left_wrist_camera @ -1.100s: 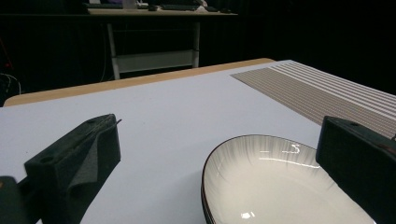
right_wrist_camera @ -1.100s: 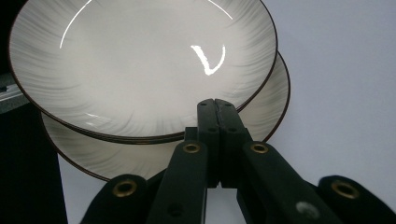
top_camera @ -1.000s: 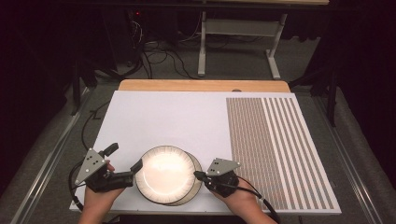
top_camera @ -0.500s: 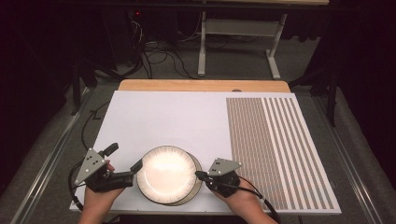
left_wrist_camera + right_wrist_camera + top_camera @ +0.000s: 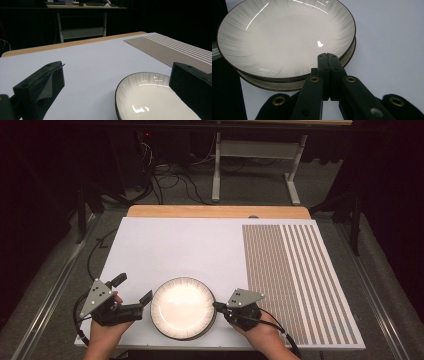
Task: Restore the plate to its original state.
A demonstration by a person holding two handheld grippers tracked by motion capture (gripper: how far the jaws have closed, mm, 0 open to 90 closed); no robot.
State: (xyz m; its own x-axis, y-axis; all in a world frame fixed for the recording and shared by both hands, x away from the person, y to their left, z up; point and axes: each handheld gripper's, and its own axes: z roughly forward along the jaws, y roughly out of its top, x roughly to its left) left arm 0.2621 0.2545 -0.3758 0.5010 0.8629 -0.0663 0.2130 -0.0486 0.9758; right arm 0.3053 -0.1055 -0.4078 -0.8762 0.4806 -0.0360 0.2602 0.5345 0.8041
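Plates (image 5: 183, 308): two stacked, near front edge of worktop (image 5: 200, 245), between both tools. Top plate white w/ dark rim, sits nested in lower one. L tool (image 5: 131, 296): jaws wide apart, nothing held; one jaw just beside plate rim on L side. R tool (image 5: 218, 305): jaws pressed together, tips at plate rim on R side; whether rim is pinched cannot be told. Striped mat (image 5: 300, 285) covers R part of worktop.
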